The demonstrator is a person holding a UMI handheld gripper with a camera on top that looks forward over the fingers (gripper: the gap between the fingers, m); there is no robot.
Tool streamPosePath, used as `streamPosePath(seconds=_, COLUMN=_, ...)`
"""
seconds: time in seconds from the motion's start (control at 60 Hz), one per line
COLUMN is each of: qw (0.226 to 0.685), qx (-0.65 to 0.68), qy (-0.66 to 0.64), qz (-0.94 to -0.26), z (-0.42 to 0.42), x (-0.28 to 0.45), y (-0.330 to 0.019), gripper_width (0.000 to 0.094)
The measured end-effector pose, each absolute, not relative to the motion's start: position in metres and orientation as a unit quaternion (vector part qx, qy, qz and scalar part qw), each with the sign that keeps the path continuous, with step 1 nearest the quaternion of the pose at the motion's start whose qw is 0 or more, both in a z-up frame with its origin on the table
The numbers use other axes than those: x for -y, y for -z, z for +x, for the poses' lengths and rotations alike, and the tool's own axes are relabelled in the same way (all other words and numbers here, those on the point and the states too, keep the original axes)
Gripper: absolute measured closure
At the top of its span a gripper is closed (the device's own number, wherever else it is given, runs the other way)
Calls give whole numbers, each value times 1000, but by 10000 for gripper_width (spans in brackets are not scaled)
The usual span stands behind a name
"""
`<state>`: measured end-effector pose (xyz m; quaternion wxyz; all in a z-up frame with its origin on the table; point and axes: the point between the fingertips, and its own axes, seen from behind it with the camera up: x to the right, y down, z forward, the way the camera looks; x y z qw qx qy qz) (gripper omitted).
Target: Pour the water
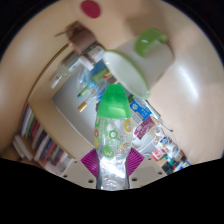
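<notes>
Gripper view shows the gripper [110, 172] closed on a clear bottle [112, 135] with a green cap [116, 98] and a bright printed label; both pink pads [93, 160] press on its lower body, so it appears lifted and held upright between the fingers, though its base is hidden. Beyond it lies a pale round table [60, 60] with a green cup [152, 42] well past the cap, a small brown thing [76, 33] off to one side and a pink spot [91, 9] farther back. Lower down a shelf of books [40, 140] runs past the fingers. The cap looks to be on, so I judge pouring has not begun, and tipping now would yield nothing. The main risks: the smooth, soft bottle may slip or buckle under the grip when tilted, and the cup is well apart, so tipping before the mouth is over it would spill onto the table.
</notes>
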<state>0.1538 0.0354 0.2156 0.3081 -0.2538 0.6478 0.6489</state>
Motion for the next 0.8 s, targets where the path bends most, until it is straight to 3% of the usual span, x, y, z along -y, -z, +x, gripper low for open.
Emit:
streamPosePath(seconds=0.083, qw=379, qx=-588, qy=-614, qz=-364, z=143, x=-30, y=-237, gripper_width=618)
streamPosePath(seconds=0.2, qw=530, qx=-441, qy=-488, qz=-535, z=155, x=-25, y=-293, gripper_width=615)
streamPosePath(seconds=0.283, qw=642, qx=-325, qy=-340, qz=-606, z=199, x=-15, y=-343, gripper_width=612)
streamPosePath(seconds=0.367, qw=722, qx=-228, qy=-167, qz=-632, z=272, x=0, y=-373, gripper_width=612)
streamPosePath(seconds=0.417, qw=736, qx=-202, qy=-58, qz=-644, z=311, x=3, y=-383, gripper_width=605)
streamPosePath(seconds=0.5, qw=735, qx=-176, qy=49, qz=-653, z=375, x=9, y=-358, gripper_width=564)
streamPosePath(seconds=0.7, qw=668, qx=-167, qy=133, qz=-713, z=464, x=27, y=-210, gripper_width=533)
streamPosePath(seconds=0.8, qw=644, qx=-168, qy=148, qz=-731, z=480, x=31, y=-159, gripper_width=480)
